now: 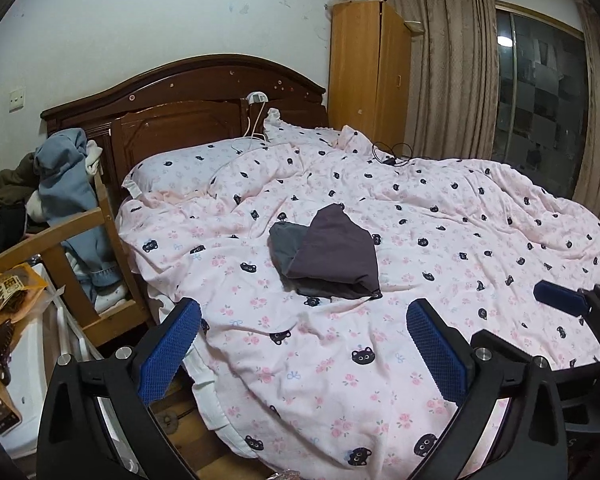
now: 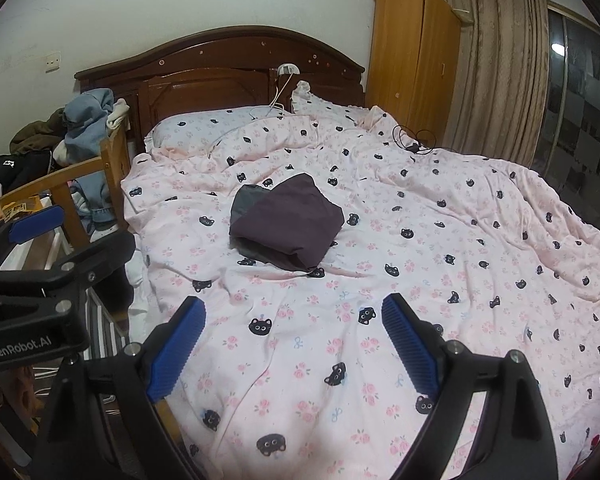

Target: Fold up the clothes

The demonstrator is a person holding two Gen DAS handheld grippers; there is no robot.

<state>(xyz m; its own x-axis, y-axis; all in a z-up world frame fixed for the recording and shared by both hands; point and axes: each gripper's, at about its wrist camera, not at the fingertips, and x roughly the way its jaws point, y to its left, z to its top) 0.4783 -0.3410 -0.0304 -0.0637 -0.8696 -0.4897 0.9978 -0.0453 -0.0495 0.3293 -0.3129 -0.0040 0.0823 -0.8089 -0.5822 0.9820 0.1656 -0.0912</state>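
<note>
A dark purple-grey garment lies folded into a compact bundle in the middle of the bed, with a grey layer showing at its left edge. My left gripper hangs open over the near part of the quilt, well short of the bundle, nothing between its blue pads. My right gripper is likewise open and empty, above the quilt nearer than the bundle. In the left wrist view the right gripper's blue finger shows at the right edge. The left gripper's finger appears at the left of the right wrist view.
The bed carries a rumpled pink quilt with black cat faces, a pillow and a wooden headboard. A chair piled with jeans and clothes stands left of the bed. A black cable lies on the quilt. A wardrobe and curtains stand behind.
</note>
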